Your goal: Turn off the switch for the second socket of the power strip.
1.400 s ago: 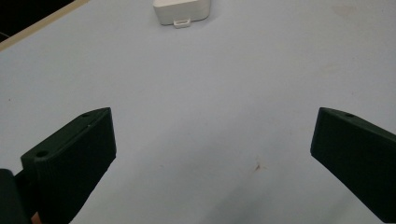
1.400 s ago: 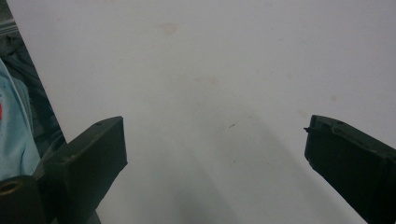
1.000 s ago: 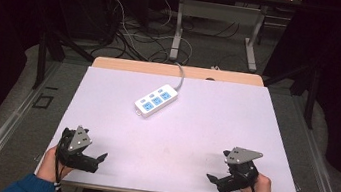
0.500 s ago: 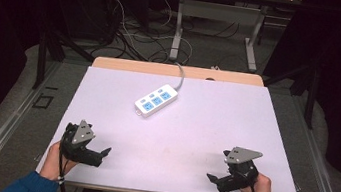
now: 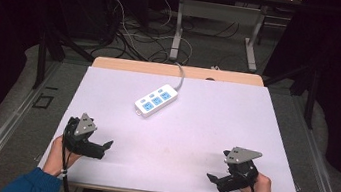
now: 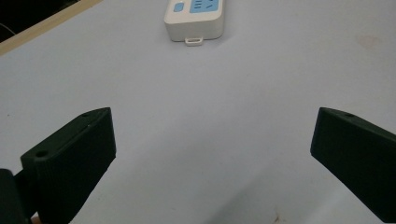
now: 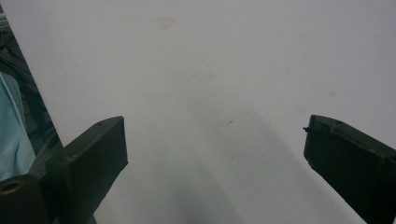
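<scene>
Currently, the white power strip point(image 5: 156, 100) serves as the reference landmark. It lies flat on the pale table point(image 5: 204, 131), toward the far edge and slightly left of centre, set at an angle. Its top face carries blue socket panels, and a grey cable point(image 5: 180, 76) leaves its far end and runs off the back of the table.

Left gripper point(image 5: 100, 148): positioned near the front edge, on the near side of the power strip and to its left, well apart from it. Its jaws are spread wide with nothing between them. In the left gripper view the power strip point(image 6: 195, 19) appears at the top of the frame, ahead of the gap between the two black jaws, with its small hanging tab facing the gripper. The person's left hand point(image 5: 60, 156) grasps the handle.

Right gripper point(image 5: 213, 179): positioned near the front edge, on the near side of the power strip and far to its right, well apart from it. Its jaws are likewise spread wide and hold nothing. In the right gripper view bare table surface point(image 7: 224, 93) lies between them. The person's right hand point(image 5: 259, 187) grasps the handle.

Neither gripper touches the power strip.
</scene>
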{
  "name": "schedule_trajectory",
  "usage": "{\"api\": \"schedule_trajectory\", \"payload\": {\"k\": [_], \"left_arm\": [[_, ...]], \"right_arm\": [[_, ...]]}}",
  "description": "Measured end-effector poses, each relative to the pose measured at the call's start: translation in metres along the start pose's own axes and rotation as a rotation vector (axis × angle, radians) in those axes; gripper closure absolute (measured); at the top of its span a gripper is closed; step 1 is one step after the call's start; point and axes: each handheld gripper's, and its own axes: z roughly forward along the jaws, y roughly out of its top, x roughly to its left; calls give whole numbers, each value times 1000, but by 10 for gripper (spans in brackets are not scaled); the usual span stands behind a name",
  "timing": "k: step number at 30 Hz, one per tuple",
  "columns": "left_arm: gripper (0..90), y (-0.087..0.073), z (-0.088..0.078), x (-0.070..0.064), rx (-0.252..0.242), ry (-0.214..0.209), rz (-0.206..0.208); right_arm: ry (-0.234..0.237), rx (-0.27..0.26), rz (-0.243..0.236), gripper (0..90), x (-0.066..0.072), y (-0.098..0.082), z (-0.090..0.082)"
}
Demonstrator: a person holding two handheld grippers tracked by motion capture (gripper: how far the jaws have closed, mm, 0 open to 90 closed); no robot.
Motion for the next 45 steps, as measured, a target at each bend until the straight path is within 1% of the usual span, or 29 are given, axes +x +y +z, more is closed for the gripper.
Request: {"api": "schedule_trajectory", "payload": {"k": [3,6,8,10,11,12,13,15,16,19,20,22,24,25,26,28,29,30,31,32,33,35,36,38,39,40,41,44,45], "left_arm": [[1,2,3,0,0,-9,-14],[1,6,5,2,-3,0,1],[1,8,7,3,0,-5,-6],[1,10,11,3,-5,-3,-13],[1,11,12,4,0,-4,-3],[1,12,14,4,3,-9,-5],[1,13,16,4,5,-5,3],[0,14,19,3,10,-15,-8],[1,15,21,3,9,-13,-2],[1,18,25,4,14,-14,2],[0,19,26,4,7,-6,3],[1,20,29,6,13,-6,4],[1,22,31,8,15,-5,-5],[1,23,33,9,14,-9,-2],[1,24,34,10,9,0,3],[1,26,36,11,13,-7,-6],[1,26,37,12,6,4,-4],[1,27,37,13,13,5,3],[1,28,38,14,7,3,-8],[1,29,38,16,5,13,-4],[1,30,39,16,6,7,-15],[1,33,41,19,2,16,-14],[1,34,42,21,0,21,-7],[1,35,44,22,-2,15,-22],[1,36,45,23,4,23,-9],[1,37,46,23,6,19,-5],[1,37,48,22,6,9,-19],[1,39,51,22,6,7,-15],[1,40,52,22,4,6,-21]], "right_arm": [[5,4,-1,58,0,0,0],[-1,9,10,59,1,0,0],[-1,6,-2,60,0,0,1],[-4,5,-2,62,0,0,1],[-4,5,-2,62,0,0,1],[-3,9,3,62,1,0,1],[-4,7,-4,62,0,0,1],[-2,15,6,62,1,0,1],[1,21,1,62,1,0,0],[-5,9,-3,62,0,0,0],[-6,8,-2,63,0,0,0],[-6,11,2,63,1,0,0],[-6,10,-2,63,0,0,1],[-10,8,-1,63,0,0,1],[-7,11,-2,63,0,0,1],[-8,13,8,65,1,0,0],[-10,14,8,65,1,0,0],[-10,11,-2,65,0,0,1],[-10,11,-2,65,0,0,1],[-10,12,-2,65,0,0,1],[-11,13,-3,65,0,0,1],[-11,12,-2,65,0,0,1],[-11,12,-3,65,0,0,1],[-12,12,-2,65,0,0,1],[-12,14,8,66,1,0,0],[-12,14,8,66,1,0,0],[-11,13,3,66,0,0,1],[-11,11,-2,66,0,0,1],[-11,12,-3,66,0,0,1]]}}
